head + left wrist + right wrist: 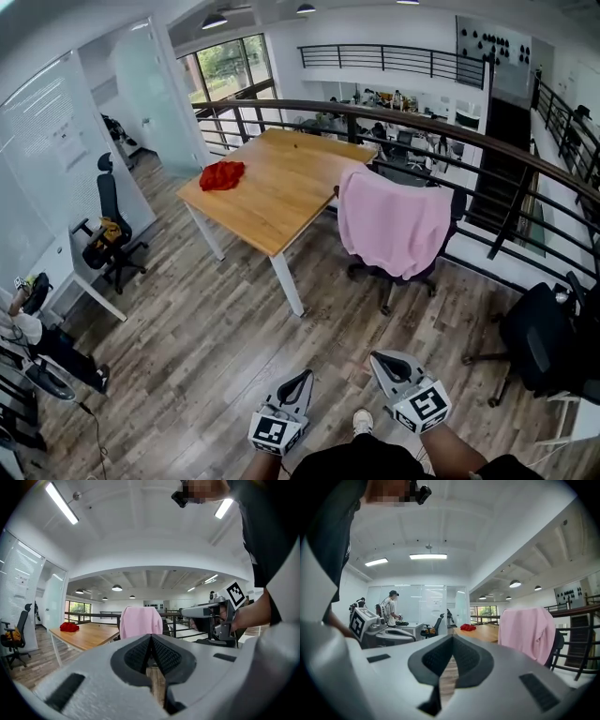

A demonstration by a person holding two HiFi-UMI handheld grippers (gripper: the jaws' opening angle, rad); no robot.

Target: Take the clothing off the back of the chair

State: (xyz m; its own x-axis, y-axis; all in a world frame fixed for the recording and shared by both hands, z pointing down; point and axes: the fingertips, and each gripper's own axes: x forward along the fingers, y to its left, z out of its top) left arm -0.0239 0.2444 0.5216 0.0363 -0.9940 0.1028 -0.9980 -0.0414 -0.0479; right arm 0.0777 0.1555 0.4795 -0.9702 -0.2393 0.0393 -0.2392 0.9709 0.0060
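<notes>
A pink garment (394, 228) hangs over the back of a black office chair (409, 281) at the wooden table's (272, 202) near right corner. It also shows in the left gripper view as the pink garment (140, 622) and in the right gripper view as the pink garment (528, 632). My left gripper (302, 377) and right gripper (380, 358) are low in the head view, well short of the chair, both shut and empty. Each points level toward the chair. The left gripper (151, 637) has its jaws pressed together, and so does the right gripper (452, 639).
A red cloth (222, 174) lies on the table's far left part. A black railing (487, 150) runs behind the chair. Another black chair (539, 337) stands at right, and one more black chair (111, 230) at left by a glass wall. A person (389, 611) stands far off.
</notes>
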